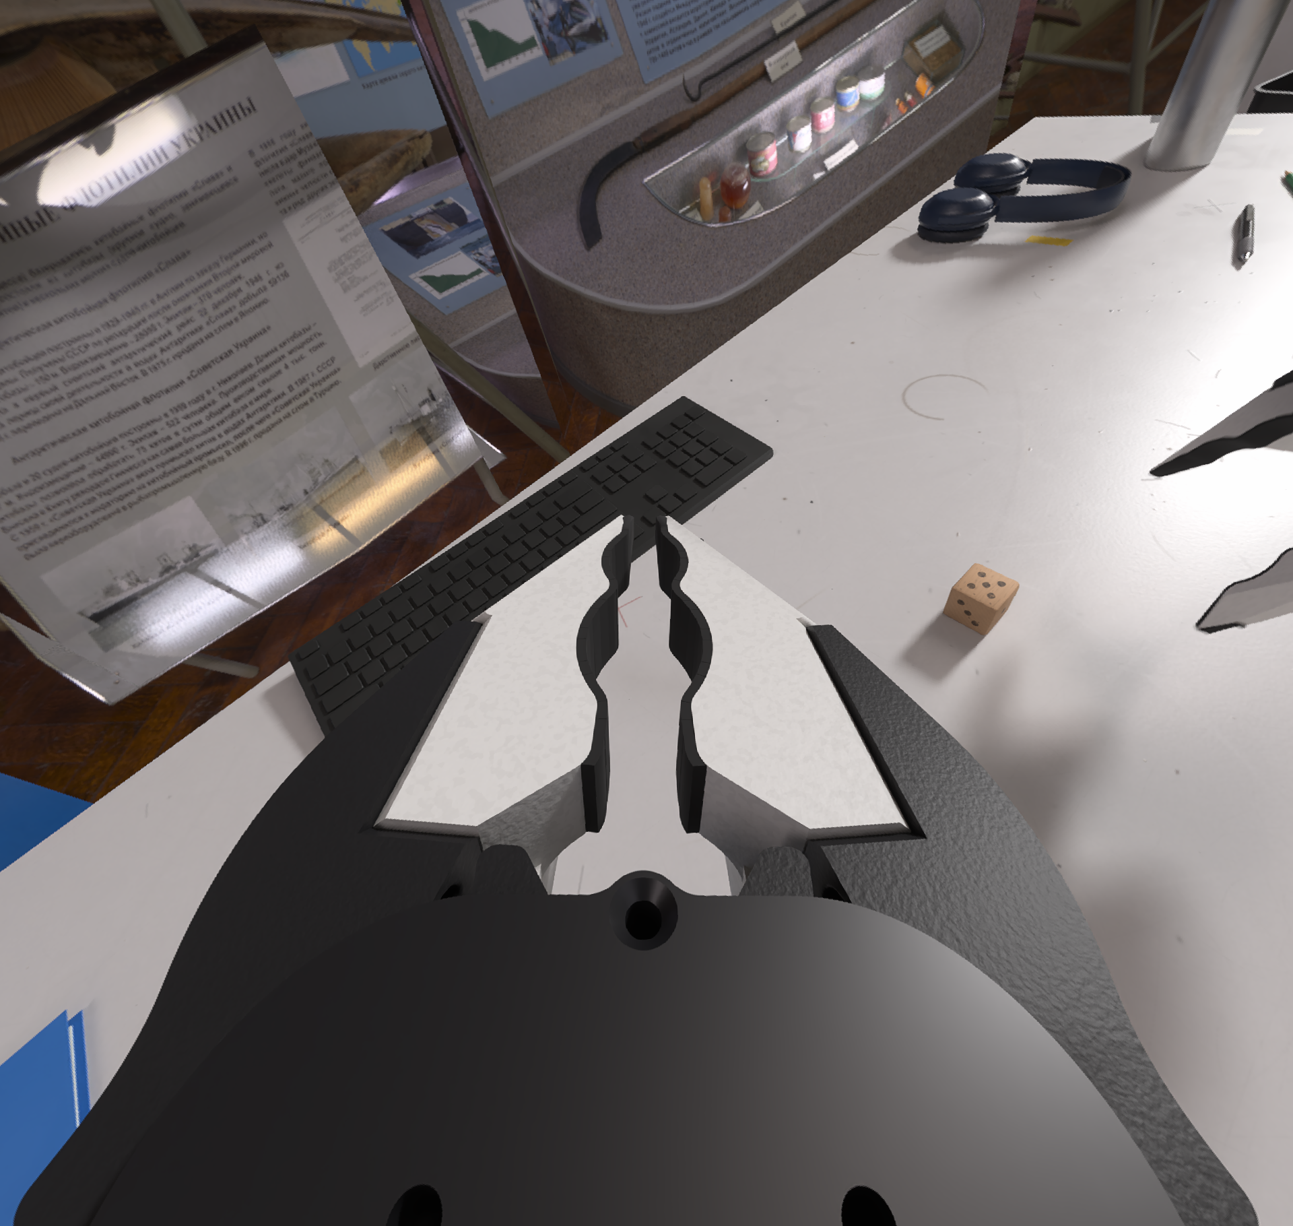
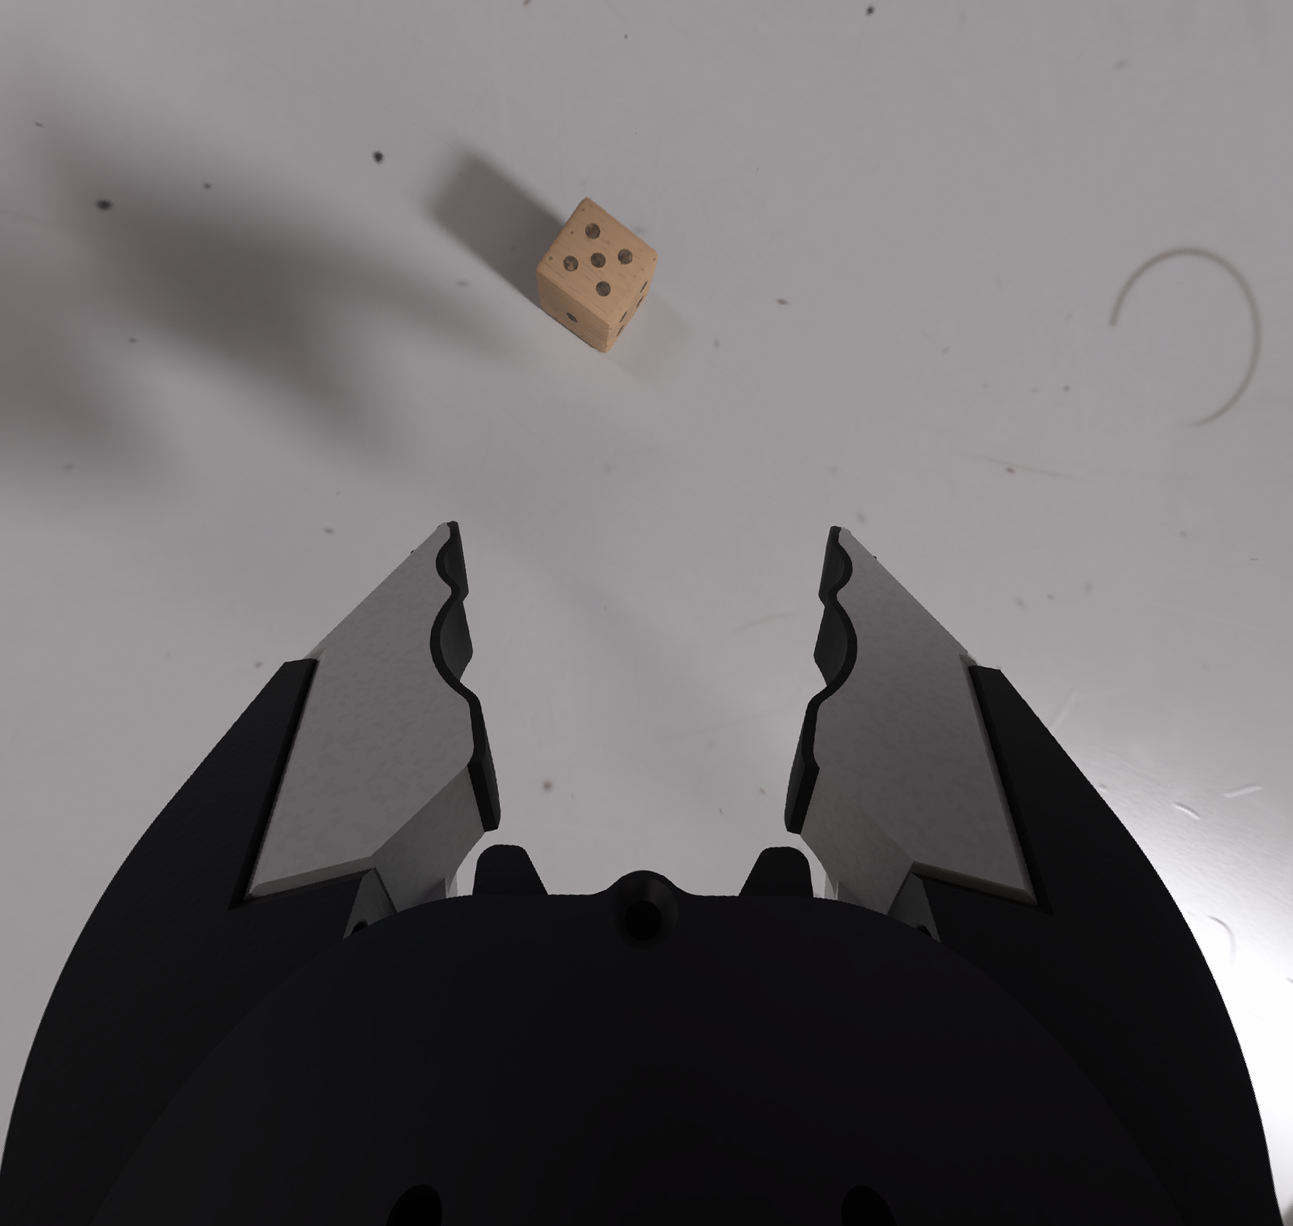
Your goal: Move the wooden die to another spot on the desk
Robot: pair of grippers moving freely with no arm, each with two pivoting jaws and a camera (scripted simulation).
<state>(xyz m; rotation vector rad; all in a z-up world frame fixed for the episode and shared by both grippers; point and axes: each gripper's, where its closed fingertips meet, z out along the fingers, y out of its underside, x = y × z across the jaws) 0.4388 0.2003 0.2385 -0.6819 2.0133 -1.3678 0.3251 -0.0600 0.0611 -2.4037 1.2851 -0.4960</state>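
The wooden die (image 1: 979, 597) sits on the white desk (image 1: 944, 366), five pips up. In the right wrist view the die (image 2: 597, 274) lies ahead of my right gripper (image 2: 644, 527), which is open, empty and hovers above the desk, apart from the die. The right gripper's fingertips (image 1: 1217, 450) also show at the right edge of the left wrist view. My left gripper (image 1: 644, 520) is shut and empty, left of the die, with its tips by the keyboard.
A black keyboard (image 1: 532, 548) lies along the desk's left edge. Dark headphones (image 1: 1014, 195), a pen (image 1: 1244, 233) and a metal bottle (image 1: 1217, 58) are at the far right. A faint ring mark (image 2: 1189, 335) is on the desk right of the die.
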